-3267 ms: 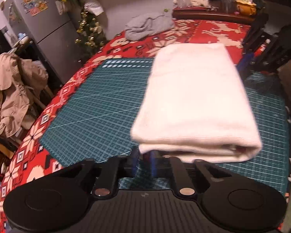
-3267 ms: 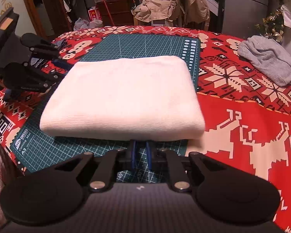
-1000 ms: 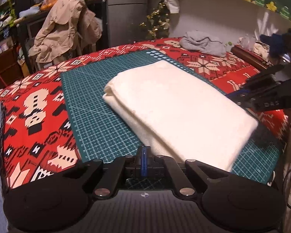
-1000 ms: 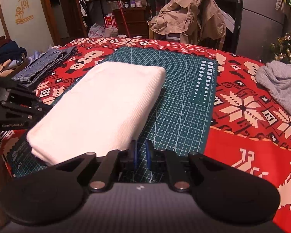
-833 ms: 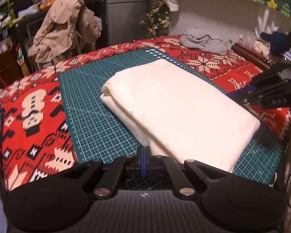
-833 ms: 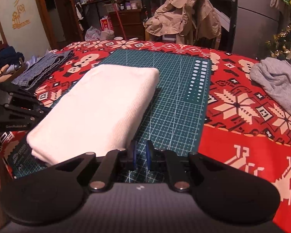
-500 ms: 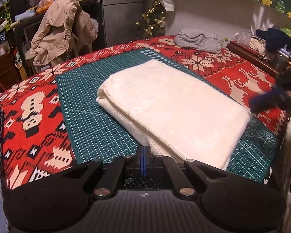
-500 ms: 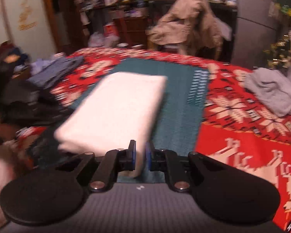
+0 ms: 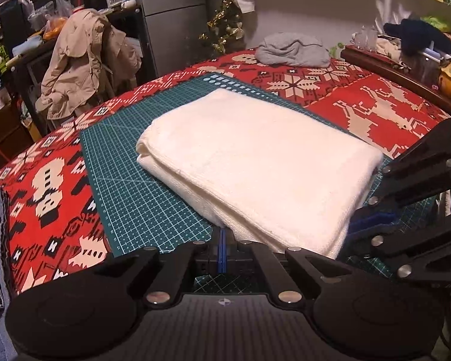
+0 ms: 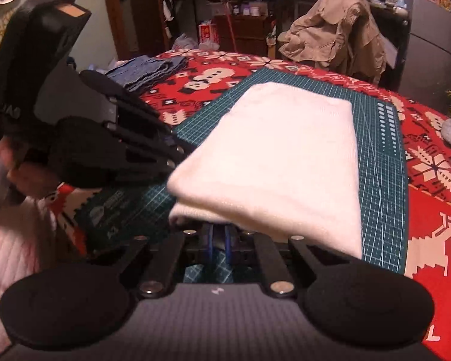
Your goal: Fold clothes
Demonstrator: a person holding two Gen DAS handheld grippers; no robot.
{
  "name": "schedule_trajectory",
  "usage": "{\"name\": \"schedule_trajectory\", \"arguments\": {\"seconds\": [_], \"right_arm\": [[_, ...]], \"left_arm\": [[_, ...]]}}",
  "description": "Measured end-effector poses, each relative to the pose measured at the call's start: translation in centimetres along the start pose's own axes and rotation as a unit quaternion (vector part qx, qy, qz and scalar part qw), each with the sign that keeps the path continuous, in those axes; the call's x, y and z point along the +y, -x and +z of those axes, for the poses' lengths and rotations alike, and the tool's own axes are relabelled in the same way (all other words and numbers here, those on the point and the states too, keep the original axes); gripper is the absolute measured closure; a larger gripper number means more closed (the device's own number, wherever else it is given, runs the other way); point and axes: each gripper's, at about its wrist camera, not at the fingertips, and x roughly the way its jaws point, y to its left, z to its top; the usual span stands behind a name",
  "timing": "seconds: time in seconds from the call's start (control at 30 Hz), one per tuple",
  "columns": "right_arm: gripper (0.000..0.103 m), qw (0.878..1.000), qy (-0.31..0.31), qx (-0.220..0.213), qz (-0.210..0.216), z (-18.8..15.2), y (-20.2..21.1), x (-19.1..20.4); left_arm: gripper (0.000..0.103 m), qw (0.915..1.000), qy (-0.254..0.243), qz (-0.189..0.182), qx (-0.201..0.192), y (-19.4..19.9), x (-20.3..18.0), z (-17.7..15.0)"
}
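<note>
A thick, cream-white terry cloth (image 9: 255, 162), folded into a soft rectangular slab with rounded edges, lies on a green gridded cutting mat (image 9: 129, 186). The mat sits on a red woven-pattern cover (image 9: 51, 186) spread over the tabletop. The left tongs (image 9: 222, 249) are pressed fully together, blue pads flat against each other, just at the cloth's near edge and gripping nothing. The right tongs (image 10: 219, 240) have just been narrowing; a slim gap shows between their blue pads, tucked under the cloth's drooping corner, and whether fabric is pinched there is unclear. A crumpled grey garment (image 9: 291, 49) lies well apart, and folded denim (image 10: 147, 69) rests at the far side.
</note>
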Motion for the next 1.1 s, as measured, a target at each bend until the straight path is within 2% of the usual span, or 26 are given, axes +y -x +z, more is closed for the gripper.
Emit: {"name": "schedule_trajectory", "arguments": {"seconds": [0.13,0.73,0.93,1.1], "right_arm": [[0.096,1.0,0.002,-0.002,-0.006,-0.1,-0.5,0.0],[0.096,1.0,-0.026,0.005,0.011,0.3,-0.7,-0.4],[0.1,1.0,-0.007,0.002,0.009,0.2,-0.1,0.5],[0.101,1.0,0.008,0.003,0.004,-0.4,0.5,1.3]], "left_arm": [[0.103,0.9996,-0.027,-0.003,-0.008,0.6,-1.1,-0.2],[0.103,0.9957,-0.09,-0.018,0.008,3.0,-4.4,-1.7],[0.103,0.9963,-0.082,-0.024,0.012,3.3,-4.9,-2.1],[0.103,0.9985,-0.04,-0.035,0.017,3.2,-4.3,-2.1]]}}
